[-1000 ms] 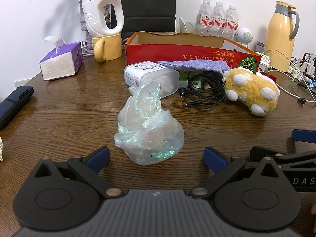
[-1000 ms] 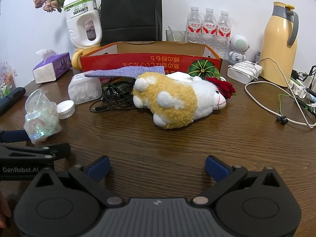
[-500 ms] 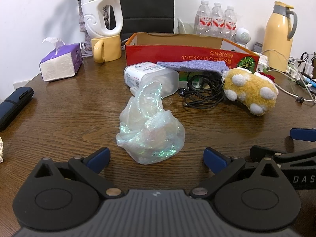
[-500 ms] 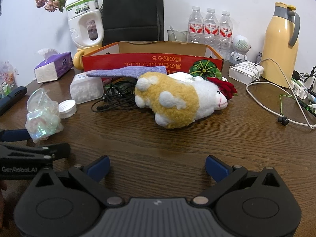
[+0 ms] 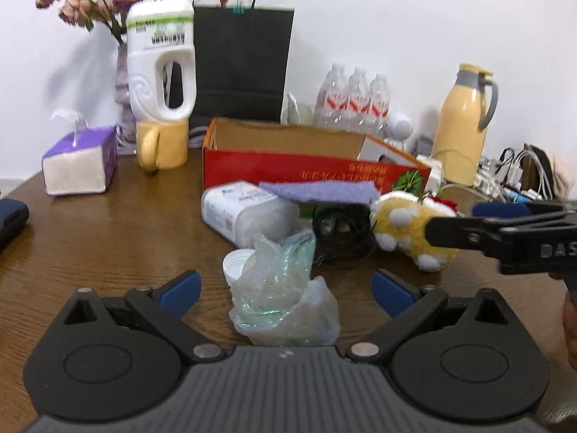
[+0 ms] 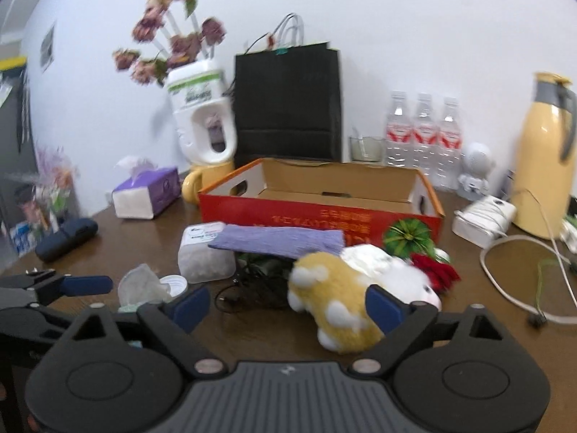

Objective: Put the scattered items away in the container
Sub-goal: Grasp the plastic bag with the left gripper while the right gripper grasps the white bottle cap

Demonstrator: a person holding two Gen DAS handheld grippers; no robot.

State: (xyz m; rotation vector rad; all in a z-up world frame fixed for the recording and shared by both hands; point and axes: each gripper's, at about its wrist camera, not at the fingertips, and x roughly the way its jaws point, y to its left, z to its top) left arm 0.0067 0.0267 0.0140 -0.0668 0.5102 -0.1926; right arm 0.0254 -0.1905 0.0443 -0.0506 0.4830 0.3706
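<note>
Dark wooden surface [image 6: 450, 324], red cardboard box [image 6: 321, 216] near its far edge, plush toy [image 6: 346, 288], crumpled plastic bag [image 5: 285, 296], tissue pack [image 5: 79, 166] toward the left edge.

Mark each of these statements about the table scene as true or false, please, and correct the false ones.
1. The red cardboard box already holds the plush toy. False: the box looks empty, and the plush toy lies on the table in front of it.
2. The crumpled plastic bag sits between the open fingers of the left gripper. True.
3. The purple cloth rests partly on the clear plastic jar. True.
4. The right gripper is shut on the black cable. False: its jaws stand open, and the black cable lies loose on the table.
5. The white cap is screwed on the jar. False: it lies beside the bag.
</note>
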